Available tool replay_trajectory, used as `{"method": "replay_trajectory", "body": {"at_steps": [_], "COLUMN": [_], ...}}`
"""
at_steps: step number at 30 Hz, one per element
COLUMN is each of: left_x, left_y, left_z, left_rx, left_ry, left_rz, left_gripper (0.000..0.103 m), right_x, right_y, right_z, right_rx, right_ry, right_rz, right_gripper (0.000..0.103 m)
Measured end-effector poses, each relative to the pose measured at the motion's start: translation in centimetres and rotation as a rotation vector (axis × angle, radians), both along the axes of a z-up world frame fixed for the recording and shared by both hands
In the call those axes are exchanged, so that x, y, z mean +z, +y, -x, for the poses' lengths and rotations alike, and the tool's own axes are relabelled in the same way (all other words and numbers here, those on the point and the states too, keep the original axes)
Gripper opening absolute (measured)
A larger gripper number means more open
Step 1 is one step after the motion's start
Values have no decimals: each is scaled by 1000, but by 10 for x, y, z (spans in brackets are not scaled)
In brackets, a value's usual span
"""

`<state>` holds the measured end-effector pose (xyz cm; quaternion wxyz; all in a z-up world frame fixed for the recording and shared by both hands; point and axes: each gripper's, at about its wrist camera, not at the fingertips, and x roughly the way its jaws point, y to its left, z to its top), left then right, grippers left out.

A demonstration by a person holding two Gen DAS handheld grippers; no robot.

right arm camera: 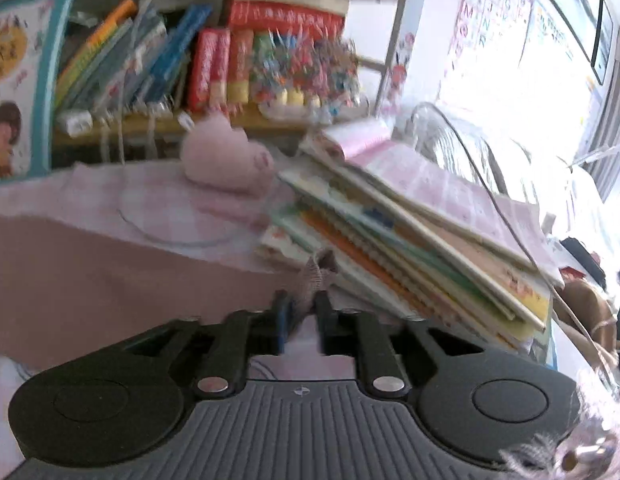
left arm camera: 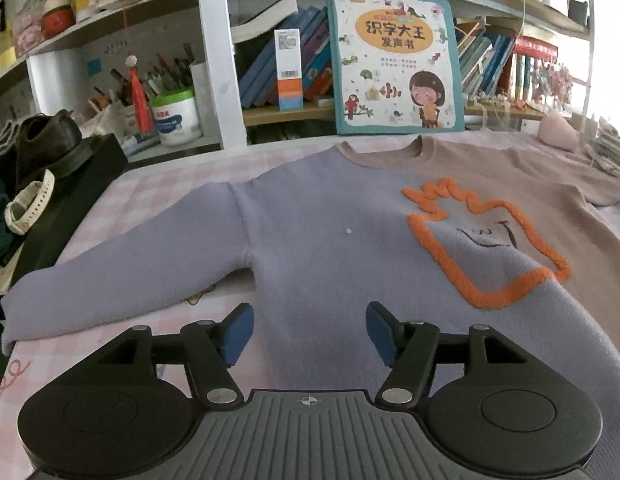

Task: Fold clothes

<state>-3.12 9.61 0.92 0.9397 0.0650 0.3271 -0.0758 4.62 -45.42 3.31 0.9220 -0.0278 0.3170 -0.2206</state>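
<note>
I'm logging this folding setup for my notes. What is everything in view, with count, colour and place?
Knit sweater: one, lilac and dusty pink with orange outline patch, spread flat on the table.
Checked tablecloth: one, pink and white, under the sweater.
Picture book: one, teal-bordered, propped against the shelf.
Plush toy: one, pink, at the table's back.
Stack of books: one, multicoloured, right of the sweater.
Leather shoe: one, dark, far left.
Left gripper: black, blue-padded fingers open above the hem.
Right gripper: black, fingers pinching pink fabric.

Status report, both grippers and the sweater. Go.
Left gripper open, empty, over the sweater hem. Right gripper shut on the pink sleeve cuff. Book stack close beside the right.
</note>
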Motion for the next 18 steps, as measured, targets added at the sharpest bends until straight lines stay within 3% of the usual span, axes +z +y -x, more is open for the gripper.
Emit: {"method": "replay_trajectory", "body": {"at_steps": [2,5,6,10,13,18], "left_x": [1,2,3,-3,-7,-14], "left_y": [1,8,11,18,23,30], "left_z": [4,8,9,7,5,2], "left_rx": [4,24,33,48,59,75], "left_ry": [-6,-9,-8,19,40,72], "left_rz": [-8,2,10,38,59,94], "left_gripper": [69,70,70,70,70,68], "right_x": [1,11,14,17,5,-16], "right_y": [1,9,17,69,111,160], "right_z": [4,18,25,49,61,74], "right_rx": [-21,51,104,360,518,600], "right_ry": [-8,-53,-59,-41,-8,45], "right_rz": [36,-64,-122,-337,-420,-325], "right_gripper": [29,39,44,46,53,57]}}
